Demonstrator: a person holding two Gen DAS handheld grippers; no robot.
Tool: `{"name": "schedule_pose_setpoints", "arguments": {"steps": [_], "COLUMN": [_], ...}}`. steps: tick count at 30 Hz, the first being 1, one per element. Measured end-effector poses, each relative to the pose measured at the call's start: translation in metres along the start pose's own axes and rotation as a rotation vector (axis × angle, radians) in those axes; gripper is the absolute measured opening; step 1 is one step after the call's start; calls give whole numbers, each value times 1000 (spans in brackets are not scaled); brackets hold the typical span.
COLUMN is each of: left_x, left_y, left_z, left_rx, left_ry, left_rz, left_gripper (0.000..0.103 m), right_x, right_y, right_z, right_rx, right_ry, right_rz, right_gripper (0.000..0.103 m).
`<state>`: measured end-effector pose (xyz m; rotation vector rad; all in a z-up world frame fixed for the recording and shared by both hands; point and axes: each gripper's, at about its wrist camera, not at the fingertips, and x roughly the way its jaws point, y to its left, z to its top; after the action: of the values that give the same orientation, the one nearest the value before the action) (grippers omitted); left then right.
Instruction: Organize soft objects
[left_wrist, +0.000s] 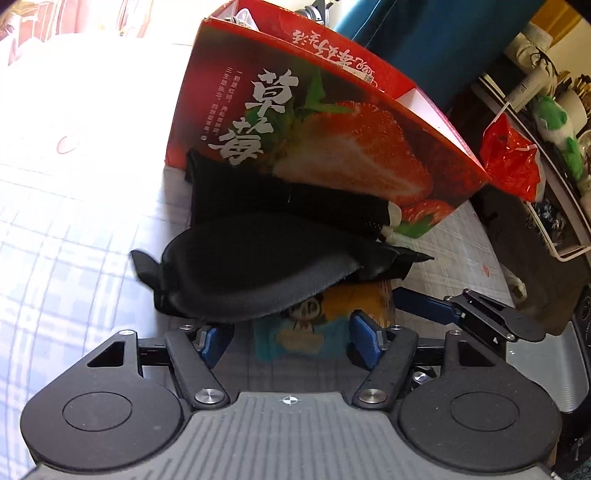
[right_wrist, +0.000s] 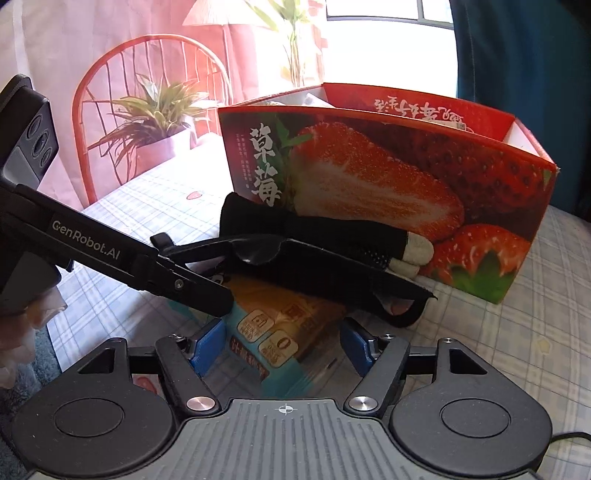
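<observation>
Both grippers stand open, gripping nothing: left gripper (left_wrist: 290, 341), right gripper (right_wrist: 282, 341). Between each pair of blue pads lies a glossy snack packet (right_wrist: 273, 325). Over it drapes a padded black eye mask (left_wrist: 255, 269), long axis crosswise; beyond, a knit black glove (right_wrist: 332, 240) points right along the strawberry box (right_wrist: 388, 184).

The left gripper (left_wrist: 290, 341) has a ribbed grey body with a small crosshair mark, two round black discs at its sides, black link arms pinned with silver screws, and blue finger pads (left_wrist: 364, 341). The right gripper (right_wrist: 282, 345) is built alike: grey ribbed plate, black discs, silver screw heads, blue pads (right_wrist: 207, 345). White "GenRobot.AI" lettering runs along one black arm, beside a grey camera block with round lenses.
</observation>
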<state>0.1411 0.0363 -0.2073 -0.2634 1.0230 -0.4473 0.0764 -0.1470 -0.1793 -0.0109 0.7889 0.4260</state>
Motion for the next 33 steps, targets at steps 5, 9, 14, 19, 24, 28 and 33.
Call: {"name": "schedule_pose_setpoints", "arguments": {"steps": [5,9,14,19,24,28,33], "left_x": [12,19,16,5,0,-1,-1], "left_y": [-3,-7,-13,-12,-16,-21,-22], "left_z": [6,11,8,-6,-15,-23,-30], "left_rx": [-5,-10,29,60,86,125,136], "left_ry": [-23,-45,-72,-98,-93,-70,-61], "left_rz": [-25,-30,-20,-27,-50,-76,-86], "left_gripper": [75,75,67,58,55,54,54], "right_x": [5,7,10,6,-4,-13,-20], "right_y": [-6,-7,-2,4,10,13,11], "right_z": [-2,-4,-3,-8,-24,-30,-33], "right_rx": [27,41,44,31,31,5,26], "right_ry": [-2,-18,-32,-43,-80,-73,-62], "right_rz": [7,17,16,6,-7,-15,-16], "right_gripper": [70,70,71,71,71,71,72]}}
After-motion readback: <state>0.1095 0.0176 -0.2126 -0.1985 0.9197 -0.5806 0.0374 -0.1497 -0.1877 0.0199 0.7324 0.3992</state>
